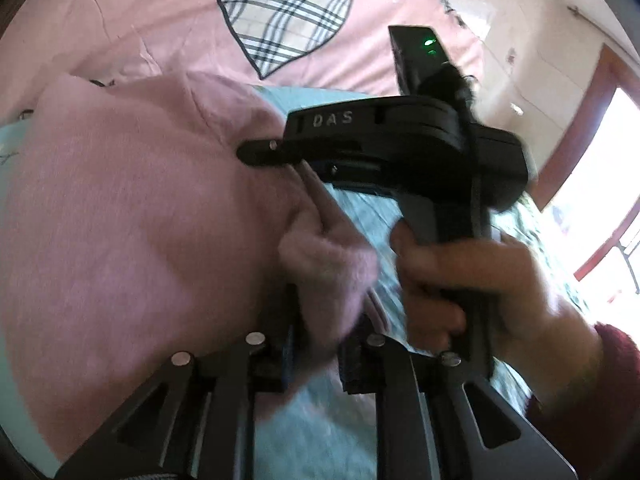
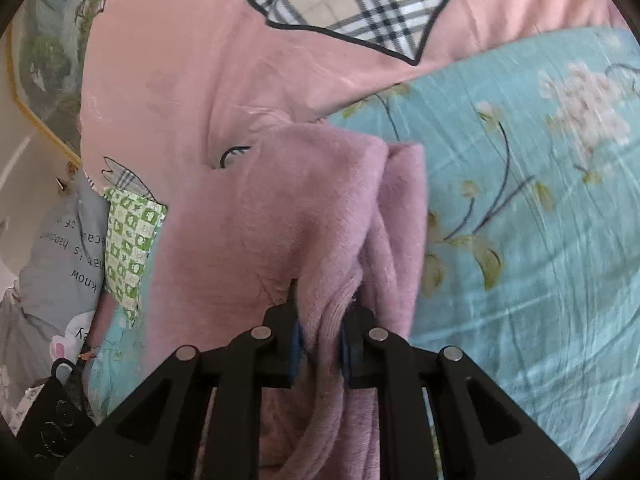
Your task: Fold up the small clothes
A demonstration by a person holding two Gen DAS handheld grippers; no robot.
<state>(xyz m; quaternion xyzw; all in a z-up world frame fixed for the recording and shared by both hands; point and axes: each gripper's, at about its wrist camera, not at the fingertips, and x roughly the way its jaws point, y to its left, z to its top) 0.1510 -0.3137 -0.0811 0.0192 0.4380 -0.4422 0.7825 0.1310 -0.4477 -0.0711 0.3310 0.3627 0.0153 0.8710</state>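
A pink fleece garment (image 1: 132,208) lies bunched on the bed, and both grippers hold it. In the left wrist view, a fold of it sits pinched between the blue pads of my left gripper (image 1: 318,354). The right gripper (image 1: 260,152), held by a hand (image 1: 472,280) in a dark red sleeve, comes in from the right with its tips closed on the garment's edge. In the right wrist view, the right gripper (image 2: 320,338) clamps a thick ridge of the same pink garment (image 2: 280,220), whose folded edge runs up the middle.
The bed has a teal floral sheet (image 2: 520,220) and a pink quilt with a plaid heart (image 1: 280,20). A grey printed cloth (image 2: 60,264) and a green checked cloth (image 2: 132,240) lie at the left. A bright window and door frame (image 1: 600,184) stand at the right.
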